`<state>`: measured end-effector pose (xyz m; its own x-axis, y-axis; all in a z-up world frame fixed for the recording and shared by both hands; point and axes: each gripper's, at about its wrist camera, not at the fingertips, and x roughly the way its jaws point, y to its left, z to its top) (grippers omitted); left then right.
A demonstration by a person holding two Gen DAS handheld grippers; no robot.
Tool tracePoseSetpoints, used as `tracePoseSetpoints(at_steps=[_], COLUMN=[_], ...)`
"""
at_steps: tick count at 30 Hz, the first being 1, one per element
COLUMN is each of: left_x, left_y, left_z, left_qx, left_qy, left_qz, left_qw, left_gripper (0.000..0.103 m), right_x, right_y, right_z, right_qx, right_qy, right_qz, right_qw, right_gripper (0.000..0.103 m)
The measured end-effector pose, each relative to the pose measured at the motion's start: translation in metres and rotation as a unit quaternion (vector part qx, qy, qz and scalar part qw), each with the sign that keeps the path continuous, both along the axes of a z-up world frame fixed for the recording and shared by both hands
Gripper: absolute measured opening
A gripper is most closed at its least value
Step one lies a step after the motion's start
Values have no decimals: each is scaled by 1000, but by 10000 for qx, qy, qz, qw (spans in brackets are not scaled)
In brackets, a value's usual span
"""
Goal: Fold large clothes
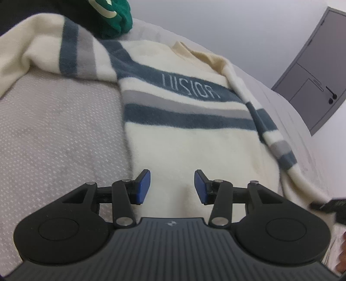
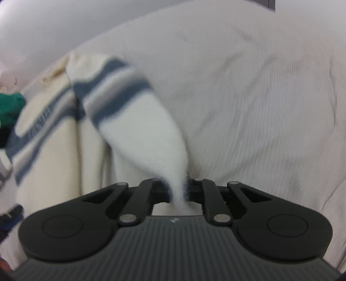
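Note:
A cream sweater (image 1: pixel 194 147) with blue and grey stripes lies front up on the bed. My left gripper (image 1: pixel 172 187) is open and empty, just above the sweater's lower body. My right gripper (image 2: pixel 176 190) is shut on the cuff end of the sweater's right sleeve (image 2: pixel 134 121) and holds it lifted off the bed. That sleeve also shows in the left wrist view (image 1: pixel 279 147), running along the sweater's right side toward the right gripper's tip (image 1: pixel 326 204). The other sleeve (image 1: pixel 64 54) lies spread out at the upper left.
A grey patterned bed cover (image 1: pixel 54 134) lies left of the sweater and a pale sheet (image 2: pixel 259 108) right of it. A green garment (image 1: pixel 114 17) sits beyond the collar. A grey cabinet (image 1: pixel 313 71) stands against the wall at right.

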<state>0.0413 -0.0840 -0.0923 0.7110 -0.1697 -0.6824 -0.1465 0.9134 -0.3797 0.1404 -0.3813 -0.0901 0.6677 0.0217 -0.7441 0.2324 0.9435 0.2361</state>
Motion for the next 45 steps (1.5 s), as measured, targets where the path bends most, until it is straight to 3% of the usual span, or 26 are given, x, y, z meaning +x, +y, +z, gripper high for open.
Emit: tracePoseSetpoints(at_steps=[5, 11, 16, 19, 24, 28, 36, 39, 41, 42, 43, 45], left_x=[3, 7, 20, 29, 51, 71, 89, 87, 84, 81, 79, 73], left_y=[4, 9, 13, 16, 21, 32, 34, 32, 34, 34, 35, 37], left_z=[5, 12, 11, 12, 5, -4, -17, -17, -15, -14, -13, -9], left_qx=[70, 271, 448, 720, 1306, 1307, 1386, 1404, 1284, 1222, 1175, 1076], left_qy=[-99, -251, -274, -317, -270, -161, -154, -175, -162, -161, -169, -218], left_qz=[152, 348, 477, 556, 651, 742, 818, 771, 737, 716, 700, 662], left_qw=[9998, 9987, 9975, 9953, 9889, 9885, 9868, 9869, 9888, 9898, 9905, 9917], left_gripper=[51, 51, 51, 51, 51, 51, 51, 51, 51, 51, 51, 51], right_x=[36, 134, 222, 273, 343, 379, 377, 363, 351, 342, 333, 313], right_y=[-29, -80, -111, -124, -138, -146, -138, -133, -127, -124, -120, -110], right_z=[69, 137, 157, 138, 64, 10, -31, -18, -9, -5, 0, 9], right_qx=[-1199, -2305, -2489, -2404, -2309, -2027, -1974, -1856, -1754, -1707, -1648, -1525], right_qy=[-844, -1226, -1310, -1230, -939, -930, -1434, -1476, -1555, -1609, -1652, -1698], right_qz=[237, -87, -430, -542, -553, -450, -408, -549, -583, -611, -643, -614], right_qw=[9889, 9653, 9587, 9613, 9669, 9738, 9689, 9699, 9704, 9702, 9703, 9717], right_gripper=[10, 9, 9, 9, 10, 10, 12, 24, 47, 69, 80, 80])
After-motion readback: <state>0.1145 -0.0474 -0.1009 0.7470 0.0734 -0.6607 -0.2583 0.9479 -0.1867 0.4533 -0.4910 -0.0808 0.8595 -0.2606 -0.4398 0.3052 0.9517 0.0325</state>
